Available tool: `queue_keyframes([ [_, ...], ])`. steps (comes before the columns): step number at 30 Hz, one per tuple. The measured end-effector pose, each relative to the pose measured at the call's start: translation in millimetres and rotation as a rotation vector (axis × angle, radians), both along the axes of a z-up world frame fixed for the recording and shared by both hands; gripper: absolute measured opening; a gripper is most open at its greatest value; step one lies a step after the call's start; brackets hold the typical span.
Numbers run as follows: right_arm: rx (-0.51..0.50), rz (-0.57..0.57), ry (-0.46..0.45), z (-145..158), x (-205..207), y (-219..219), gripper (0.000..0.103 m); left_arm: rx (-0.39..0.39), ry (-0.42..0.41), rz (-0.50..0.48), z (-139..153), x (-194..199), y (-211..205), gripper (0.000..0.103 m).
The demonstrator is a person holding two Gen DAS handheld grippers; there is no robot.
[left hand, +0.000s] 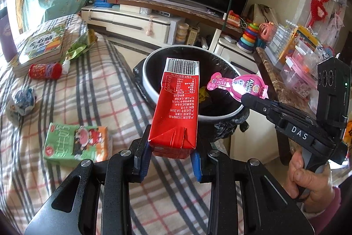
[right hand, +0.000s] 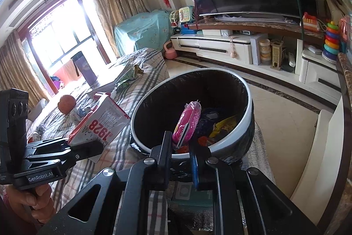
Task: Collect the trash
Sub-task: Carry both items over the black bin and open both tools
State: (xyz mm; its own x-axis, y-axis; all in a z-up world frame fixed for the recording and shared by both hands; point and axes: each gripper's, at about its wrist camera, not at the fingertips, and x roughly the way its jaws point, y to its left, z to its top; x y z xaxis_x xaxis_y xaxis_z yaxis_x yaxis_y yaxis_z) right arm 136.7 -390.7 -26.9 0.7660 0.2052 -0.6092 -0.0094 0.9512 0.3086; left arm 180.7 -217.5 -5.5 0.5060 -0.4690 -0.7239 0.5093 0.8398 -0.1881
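Observation:
My left gripper [left hand: 170, 150] is shut on a red milk carton [left hand: 178, 107] and holds it at the near rim of the round trash bin [left hand: 151, 89], which has a black liner. My right gripper [right hand: 181, 143] is shut on a pink snack wrapper [right hand: 187, 122] and holds it over the bin's [right hand: 249, 107] opening. The wrapper [left hand: 236, 85] and right gripper [left hand: 250, 100] also show in the left wrist view. The carton [right hand: 103, 122] and left gripper [right hand: 88, 150] show in the right wrist view. Some trash [right hand: 222, 124] lies inside the bin.
On the checked cloth [left hand: 99, 89] lie a green carton [left hand: 76, 141], a crumpled paper ball [left hand: 21, 100], a small red can [left hand: 45, 71], a green wrapper [left hand: 79, 47] and books [left hand: 40, 45]. A TV stand [left hand: 136, 21] is behind, a cluttered counter [left hand: 292, 63] to the right.

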Motion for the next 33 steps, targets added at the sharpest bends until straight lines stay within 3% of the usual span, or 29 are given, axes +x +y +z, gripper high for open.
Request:
queue_keyframes([
  [33, -0.007, 0.014, 0.030, 2.0, 31.8, -15.4, 0.015, 0.042, 0.004, -0.026, 3.3, 48.6, -43.0, 0.029],
])
